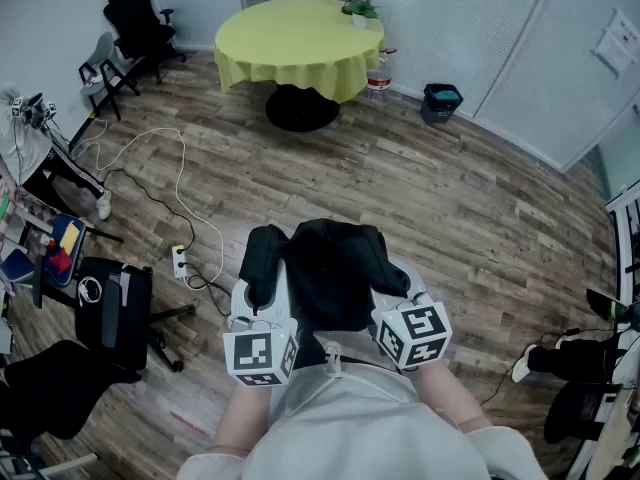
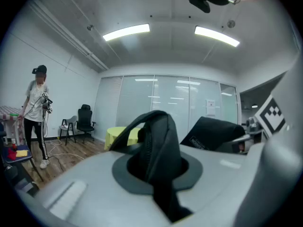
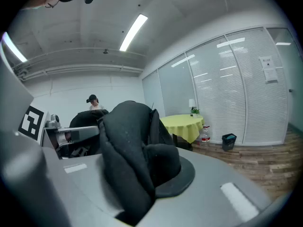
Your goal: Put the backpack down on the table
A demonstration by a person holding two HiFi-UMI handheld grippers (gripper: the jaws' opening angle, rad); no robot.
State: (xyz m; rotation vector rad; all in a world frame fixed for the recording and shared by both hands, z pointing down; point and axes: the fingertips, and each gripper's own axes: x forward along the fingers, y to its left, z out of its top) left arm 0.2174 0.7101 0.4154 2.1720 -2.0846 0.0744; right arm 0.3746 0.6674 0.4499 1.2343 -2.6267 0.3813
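In the head view a black backpack point(image 1: 330, 278) hangs in front of me above the wooden floor, held between both grippers. My left gripper point(image 1: 262, 303) is shut on the left shoulder strap point(image 2: 158, 141), which loops up out of its jaws. On the other side, a padded right strap point(image 3: 135, 145) bunches between the jaws of my right gripper point(image 1: 397, 298), which is shut on it. The round table point(image 1: 298, 36) with a yellow-green cloth stands well ahead across the room; it also shows as the table point(image 2: 120, 135) in the left gripper view and the table point(image 3: 182, 124) in the right gripper view.
A small plant point(image 1: 358, 10) sits at the table's far edge. A water bottle point(image 1: 378, 73) and a dark bin point(image 1: 441, 101) stand right of the table. Office chairs point(image 1: 140, 23), cables and a power strip point(image 1: 180, 261) lie at left. A person point(image 2: 35, 115) stands at left.
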